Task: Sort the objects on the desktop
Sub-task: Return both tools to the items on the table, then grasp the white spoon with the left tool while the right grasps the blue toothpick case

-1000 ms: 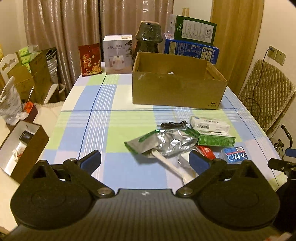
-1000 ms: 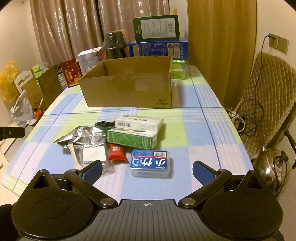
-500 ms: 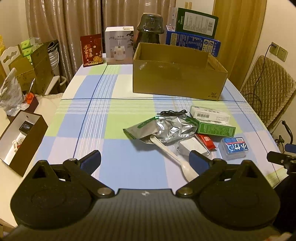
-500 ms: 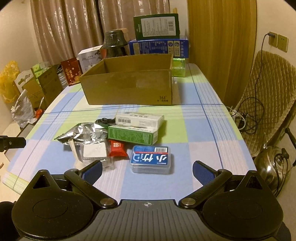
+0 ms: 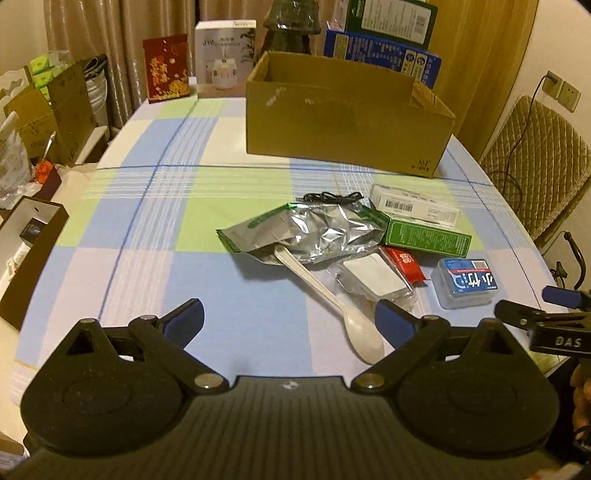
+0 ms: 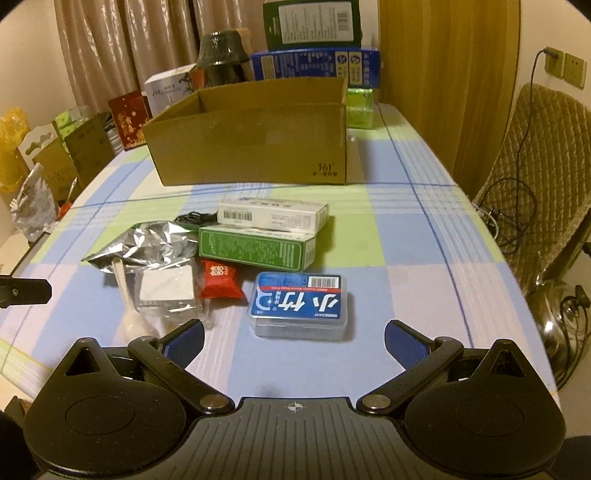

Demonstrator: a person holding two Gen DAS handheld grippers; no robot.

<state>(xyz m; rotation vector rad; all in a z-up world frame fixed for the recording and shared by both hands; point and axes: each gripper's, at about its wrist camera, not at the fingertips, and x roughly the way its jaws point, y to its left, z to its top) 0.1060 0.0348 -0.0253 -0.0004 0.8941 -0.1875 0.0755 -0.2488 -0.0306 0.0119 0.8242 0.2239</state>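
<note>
A heap of small items lies on the checked tablecloth: a silver foil pouch point(image 5: 314, 232), a white plastic spoon point(image 5: 332, 302), a clear packet with a white pad point(image 5: 376, 277), a red sachet point(image 6: 219, 282), a green box point(image 6: 255, 249), a white box point(image 6: 271, 218), a black cable point(image 5: 330, 196) and a blue-labelled clear case point(image 6: 299, 304). Behind them stands an open cardboard box point(image 6: 251, 136). My left gripper point(image 5: 290, 319) hangs open in front of the spoon. My right gripper point(image 6: 293, 338) is open just short of the blue case. Both are empty.
Boxes, a dark jar point(image 5: 293, 26) and a red packet point(image 5: 166, 66) line the table's far edge. A quilted chair point(image 6: 539, 177) stands to the right, cartons and bags on the floor to the left point(image 5: 48, 110). Bare cloth lies left of the heap.
Both grippers have moved forward and lower toward the heap, so the items look nearer. The spoon's bowl now shows fully between the left fingers. Both stay open.
</note>
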